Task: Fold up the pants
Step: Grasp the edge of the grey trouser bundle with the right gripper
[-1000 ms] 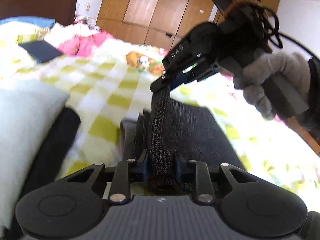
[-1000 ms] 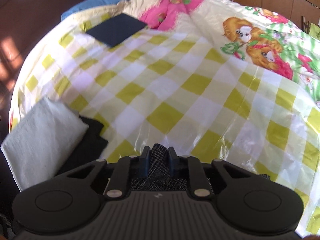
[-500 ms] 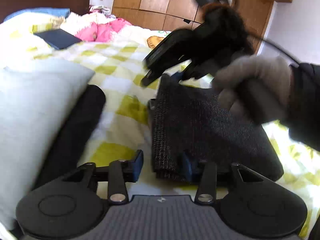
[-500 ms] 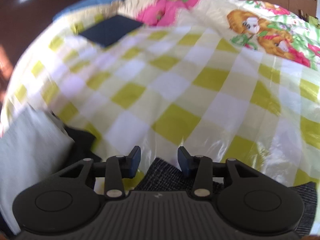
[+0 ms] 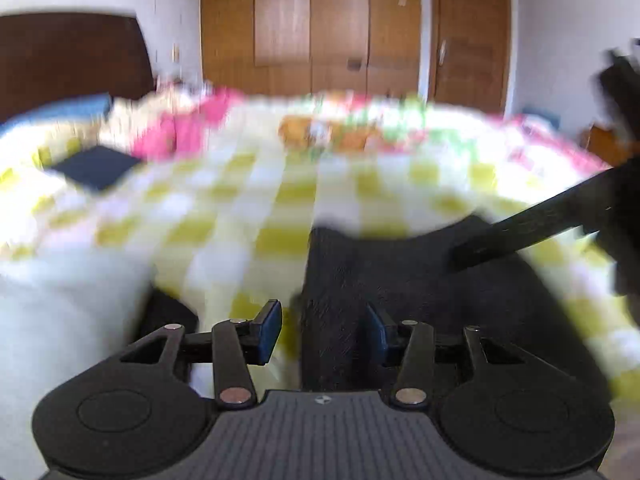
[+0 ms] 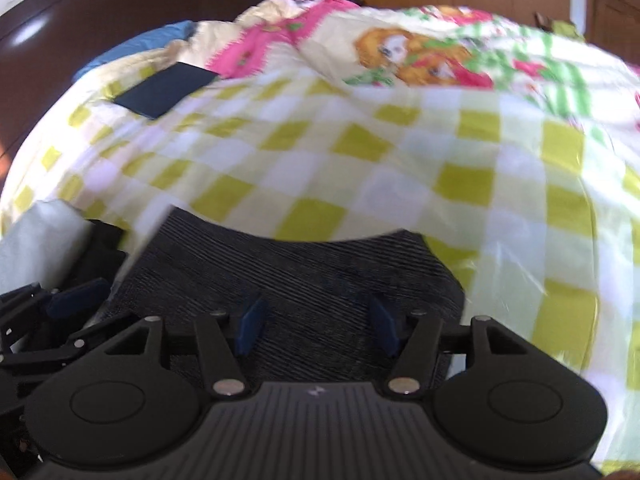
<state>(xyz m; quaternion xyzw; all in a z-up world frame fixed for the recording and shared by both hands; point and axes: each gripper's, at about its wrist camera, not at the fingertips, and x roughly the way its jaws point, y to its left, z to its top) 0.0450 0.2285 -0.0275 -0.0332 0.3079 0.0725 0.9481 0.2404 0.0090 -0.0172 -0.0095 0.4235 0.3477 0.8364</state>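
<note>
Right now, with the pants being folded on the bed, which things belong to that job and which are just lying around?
In the job:
- pants, folded dark grey, flat on the bedspread
- left gripper and right gripper, jaws just opened, nothing gripped

Lying about:
- navy square
- white cloth
- black cloth beside it
- wardrobe

Checked yellow bed (image 6: 360,148) under folded dark pants (image 6: 304,272), navy square (image 6: 168,88), white cloth (image 5: 68,320).
</note>
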